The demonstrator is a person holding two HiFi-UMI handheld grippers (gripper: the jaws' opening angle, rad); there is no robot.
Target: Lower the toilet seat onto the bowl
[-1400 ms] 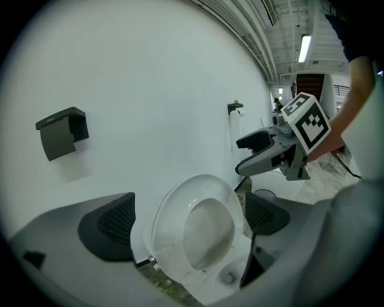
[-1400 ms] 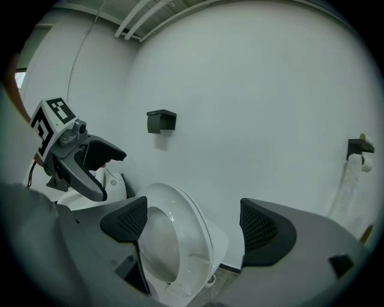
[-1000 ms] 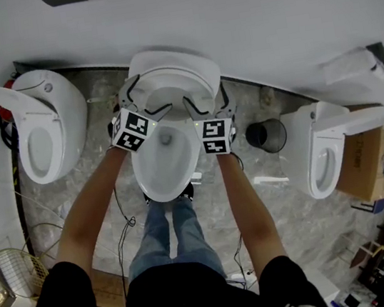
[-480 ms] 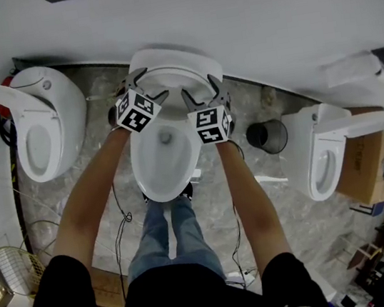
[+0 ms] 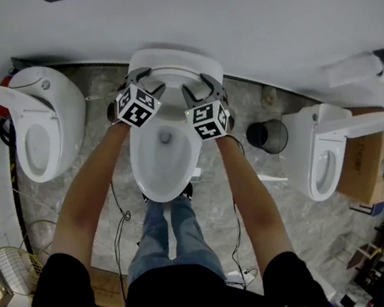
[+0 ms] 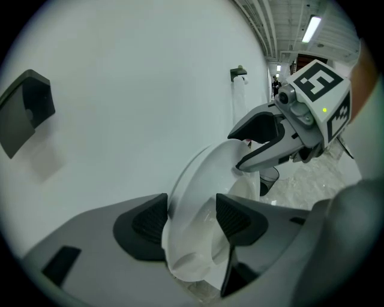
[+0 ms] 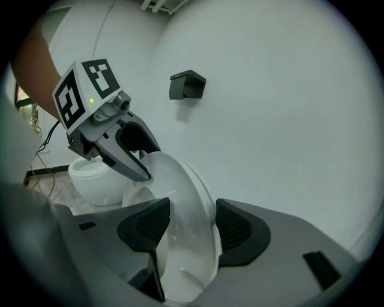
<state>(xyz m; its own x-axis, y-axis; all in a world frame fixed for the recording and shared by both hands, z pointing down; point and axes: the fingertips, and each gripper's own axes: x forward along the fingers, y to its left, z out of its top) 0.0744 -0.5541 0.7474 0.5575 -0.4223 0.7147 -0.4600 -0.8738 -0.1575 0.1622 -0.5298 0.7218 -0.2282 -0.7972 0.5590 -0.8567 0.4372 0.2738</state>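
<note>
**Two grippers clamp the raised toilet seat**

At upper centre of the head view, the left gripper [image 5: 148,82] and right gripper [image 5: 199,86] have just been closing their jaws on opposite side edges of the white toilet seat [image 5: 174,64]. The seat stands raised by the wall, above the open bowl [image 5: 140,175]. The pads appear to press its rim, though whether seat and lid are pinched together is unclear.

Seat [image 5: 178,73] glossy smooth plastic, flr [image 5: 287,206] polished marble-look, wall [image 5: 264,15] matt.
</note>
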